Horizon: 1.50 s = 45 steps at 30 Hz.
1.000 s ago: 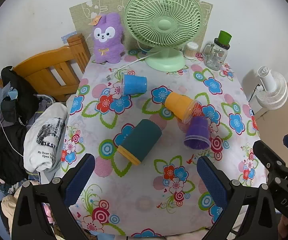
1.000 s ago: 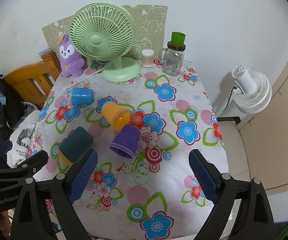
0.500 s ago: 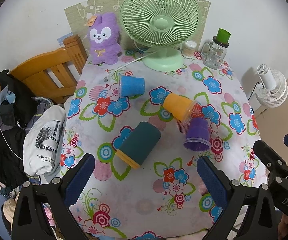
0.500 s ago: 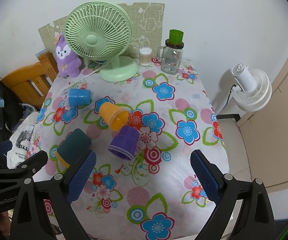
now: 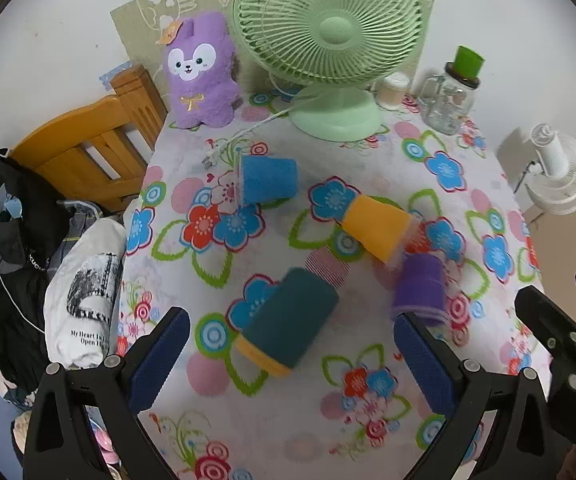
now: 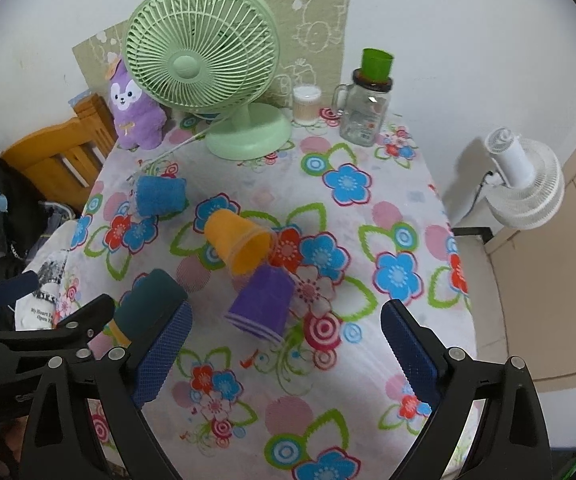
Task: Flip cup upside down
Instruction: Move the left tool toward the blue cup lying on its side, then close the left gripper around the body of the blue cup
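Several cups lie on their sides on the flowered tablecloth (image 5: 191,264). A dark teal cup (image 5: 288,324) with an orange rim lies nearest my open left gripper (image 5: 288,360); it also shows in the right wrist view (image 6: 147,304). An orange cup (image 5: 376,228) (image 6: 239,242), a purple cup (image 5: 420,286) (image 6: 261,302) and a blue cup (image 5: 267,180) (image 6: 159,196) lie farther in. My right gripper (image 6: 283,356) is open and empty, just short of the purple cup.
A green table fan (image 5: 332,40) (image 6: 203,60), a purple plush toy (image 5: 201,72), a glass jar with a green lid (image 6: 366,100) and a small white container (image 6: 307,104) stand at the back. A wooden chair (image 5: 87,148) and clothes (image 5: 19,240) are left; a white fan (image 6: 524,184) is right.
Both grippers have moved forward and lower toward the cups, which look larger now. The cups have not moved. Both grippers stay open.
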### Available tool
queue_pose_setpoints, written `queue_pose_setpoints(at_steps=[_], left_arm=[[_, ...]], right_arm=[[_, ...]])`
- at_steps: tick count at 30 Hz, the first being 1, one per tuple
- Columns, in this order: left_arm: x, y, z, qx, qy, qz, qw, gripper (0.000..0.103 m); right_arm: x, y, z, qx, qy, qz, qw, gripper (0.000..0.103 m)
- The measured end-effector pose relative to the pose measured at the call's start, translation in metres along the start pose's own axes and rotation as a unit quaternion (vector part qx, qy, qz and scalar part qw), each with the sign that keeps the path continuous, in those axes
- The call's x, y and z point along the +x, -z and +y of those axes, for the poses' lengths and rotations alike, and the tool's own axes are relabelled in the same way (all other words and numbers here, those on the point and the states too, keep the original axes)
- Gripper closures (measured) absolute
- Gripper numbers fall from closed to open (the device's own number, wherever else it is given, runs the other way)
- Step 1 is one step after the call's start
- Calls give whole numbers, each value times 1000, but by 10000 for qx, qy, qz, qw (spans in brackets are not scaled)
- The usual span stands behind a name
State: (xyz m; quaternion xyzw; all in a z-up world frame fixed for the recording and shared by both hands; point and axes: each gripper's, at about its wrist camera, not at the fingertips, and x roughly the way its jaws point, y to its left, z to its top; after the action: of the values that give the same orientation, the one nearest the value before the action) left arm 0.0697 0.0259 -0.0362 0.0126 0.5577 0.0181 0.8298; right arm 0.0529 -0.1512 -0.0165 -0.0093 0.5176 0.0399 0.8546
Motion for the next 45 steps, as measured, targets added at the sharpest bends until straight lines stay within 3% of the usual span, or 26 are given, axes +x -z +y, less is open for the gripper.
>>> queue_pose_setpoints(at_steps=[4, 12, 22, 35, 45], left_arm=[[21, -16, 7, -49, -47, 66, 10000, 0], [62, -48, 17, -134, -106, 172, 9997, 0], [119, -80, 30, -371, -212, 396, 9983, 0], [179, -108, 32, -405, -303, 645, 9966, 0], [212, -123, 26, -461, -305, 785, 9954, 0]], right_arm=[[21, -17, 7, -50, -259, 103, 9996, 6], [59, -47, 24, -244, -308, 198, 9990, 6], [116, -80, 36, -58, -424, 385, 9983, 6], [178, -109, 40, -61, -282, 670, 9973, 6], [202, -116, 41, -142, -221, 842, 9961, 6]])
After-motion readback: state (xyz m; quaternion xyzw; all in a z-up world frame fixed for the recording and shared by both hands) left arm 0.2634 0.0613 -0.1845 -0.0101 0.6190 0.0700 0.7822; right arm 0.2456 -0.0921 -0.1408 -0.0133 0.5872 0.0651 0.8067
